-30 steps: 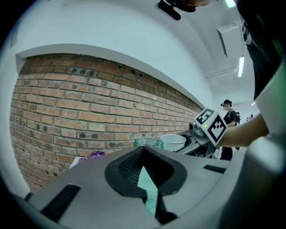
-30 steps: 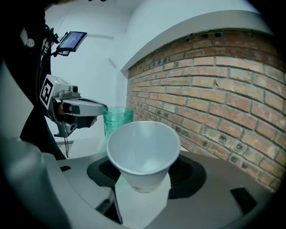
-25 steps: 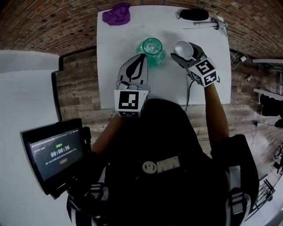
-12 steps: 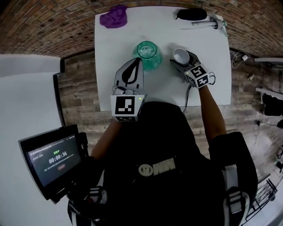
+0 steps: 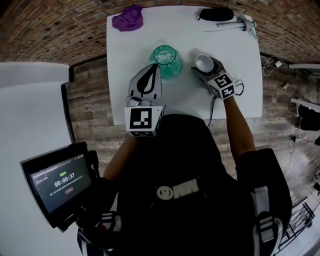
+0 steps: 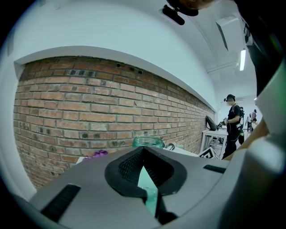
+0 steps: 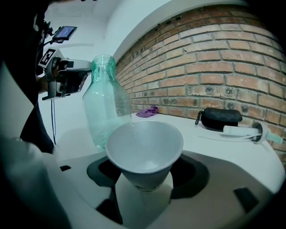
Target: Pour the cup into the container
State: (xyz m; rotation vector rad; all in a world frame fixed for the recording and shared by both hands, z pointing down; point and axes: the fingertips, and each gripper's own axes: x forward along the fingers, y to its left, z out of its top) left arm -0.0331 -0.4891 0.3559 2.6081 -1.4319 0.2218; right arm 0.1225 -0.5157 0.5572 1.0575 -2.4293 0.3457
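A: Site type?
B: Lab or recording workroom, not a home. Bare brick wall (image 6: pixel 89 112), plain white table (image 5: pixel 130 60) on plank floor (image 5: pixel 90 105), timer screen (image 5: pixel 59 181), loose cables (image 5: pixel 272 65).
A: Further evidence?
B: Second person (image 6: pixel 232 123) standing at another white bench (image 6: pixel 213 134); ceiling strip light (image 6: pixel 242 60).

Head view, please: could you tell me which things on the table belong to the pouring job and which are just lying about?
For the job: white cup; green glass jar.
Lying about: purple cloth; black case; white tube-like tool.
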